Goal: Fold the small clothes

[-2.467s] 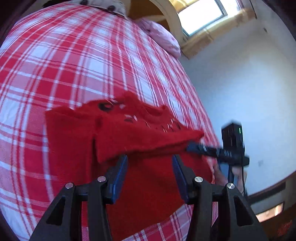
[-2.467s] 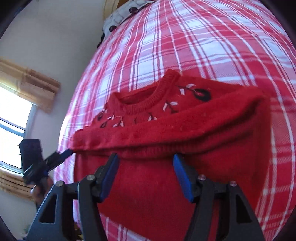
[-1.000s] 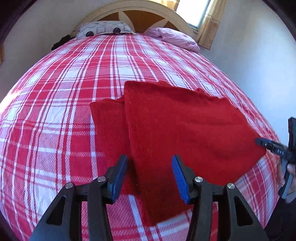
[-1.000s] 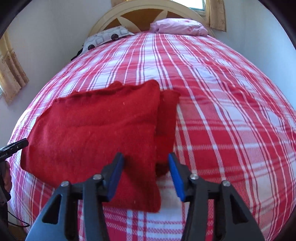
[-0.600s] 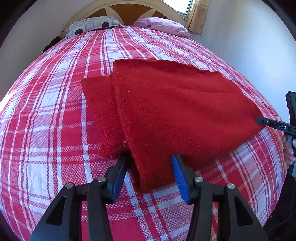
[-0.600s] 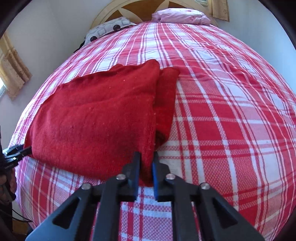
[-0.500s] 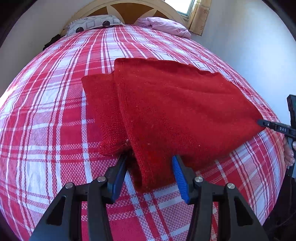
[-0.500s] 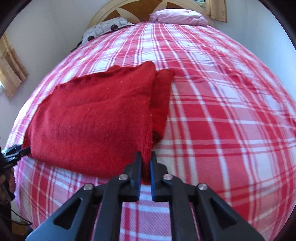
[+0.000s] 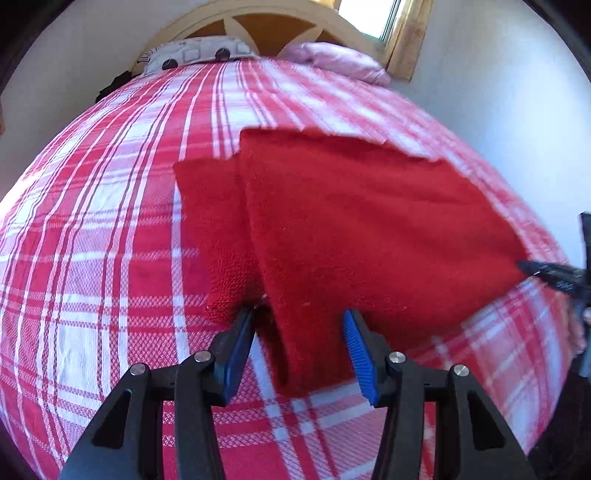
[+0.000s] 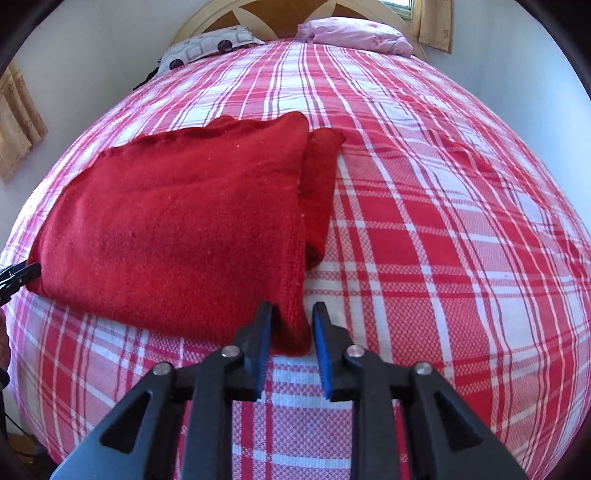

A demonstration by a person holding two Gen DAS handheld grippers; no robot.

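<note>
A red knit sweater (image 9: 369,229) lies folded on the red and white plaid bed; it also shows in the right wrist view (image 10: 177,229). A folded sleeve part sticks out along one side (image 10: 321,177). My left gripper (image 9: 297,343) is open, its jaws either side of the sweater's near corner. My right gripper (image 10: 291,339) is open by a narrow gap, with the sweater's other near corner between its jaws. The right gripper's tip shows at the far right of the left wrist view (image 9: 550,275).
The plaid bedspread (image 10: 443,240) covers the whole bed. A patterned pillow (image 10: 207,46) and a pink pillow (image 10: 354,35) lie at the wooden headboard (image 9: 277,26). A window (image 9: 365,16) and white walls stand behind.
The sweater was folded over and laid flat on the bed. My right gripper, shut on the sweater's corner half a second ago, has opened. My left gripper has stayed open.
</note>
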